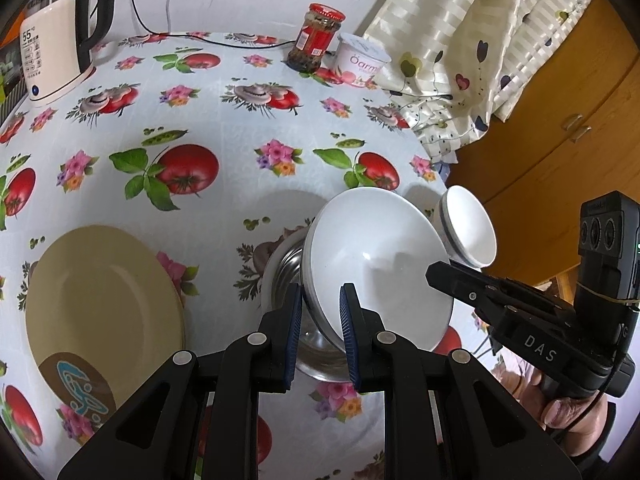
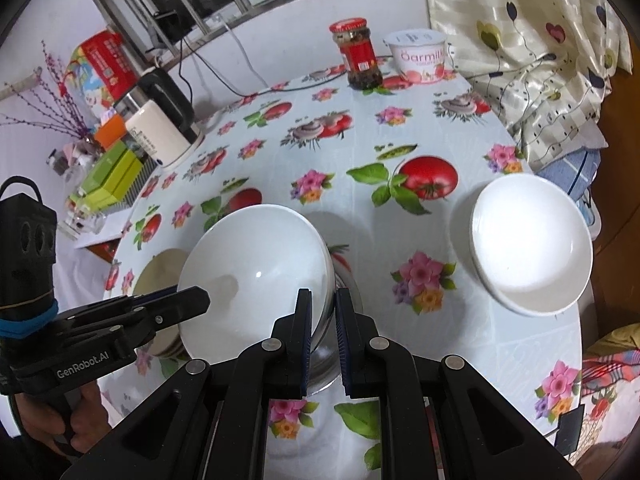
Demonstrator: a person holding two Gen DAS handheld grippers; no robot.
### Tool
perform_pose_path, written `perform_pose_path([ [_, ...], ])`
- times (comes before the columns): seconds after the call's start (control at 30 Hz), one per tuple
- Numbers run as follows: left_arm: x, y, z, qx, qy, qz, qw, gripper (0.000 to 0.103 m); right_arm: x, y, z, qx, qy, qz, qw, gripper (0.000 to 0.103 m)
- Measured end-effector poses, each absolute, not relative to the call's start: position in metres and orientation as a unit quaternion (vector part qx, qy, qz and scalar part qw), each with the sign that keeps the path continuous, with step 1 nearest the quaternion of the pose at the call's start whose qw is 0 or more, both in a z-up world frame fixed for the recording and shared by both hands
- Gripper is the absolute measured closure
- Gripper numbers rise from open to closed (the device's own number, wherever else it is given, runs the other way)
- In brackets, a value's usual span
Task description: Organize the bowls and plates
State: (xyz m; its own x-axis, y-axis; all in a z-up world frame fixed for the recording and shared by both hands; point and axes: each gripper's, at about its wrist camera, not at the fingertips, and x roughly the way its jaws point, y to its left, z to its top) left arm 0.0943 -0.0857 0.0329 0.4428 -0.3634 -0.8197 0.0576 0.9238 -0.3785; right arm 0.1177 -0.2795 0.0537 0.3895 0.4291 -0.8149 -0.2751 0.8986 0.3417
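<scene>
Both grippers grip one large white bowl [image 1: 376, 268] at centre frame, tilted above a steel bowl [image 1: 288, 272] on the tomato-print tablecloth [image 1: 224, 120]: left gripper [image 1: 321, 336] pinches its near rim, right gripper [image 2: 323, 336] has jaws pressed nearly together on the opposite rim. Tan plate [image 1: 100, 304] lies lower left in the left wrist view. Stacked small white bowls [image 2: 532, 244] sit right of centre in the right wrist view.

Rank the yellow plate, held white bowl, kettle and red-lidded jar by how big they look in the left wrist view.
1. Yellow plate
2. Held white bowl, nearly as large
3. Kettle
4. Jar

The plate and bowl sit nearest the camera, so their lead over the kettle may be partly nearness.
</scene>
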Motion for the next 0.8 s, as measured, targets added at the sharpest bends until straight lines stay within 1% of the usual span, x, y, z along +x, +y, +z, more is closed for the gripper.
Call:
perform_pose_path([
  [0.63,0.098,-0.084,0.015,-0.146,0.536,-0.123,0.823,0.083,0.122,-0.274,0.033,0.064,0.538,0.213,0.813,0.091],
  [0.8,0.098,-0.086,0.012,-0.139,0.537,-0.124,0.823,0.083,0.122,-0.274,0.031,0.062,0.542,0.213,0.811,0.089],
])
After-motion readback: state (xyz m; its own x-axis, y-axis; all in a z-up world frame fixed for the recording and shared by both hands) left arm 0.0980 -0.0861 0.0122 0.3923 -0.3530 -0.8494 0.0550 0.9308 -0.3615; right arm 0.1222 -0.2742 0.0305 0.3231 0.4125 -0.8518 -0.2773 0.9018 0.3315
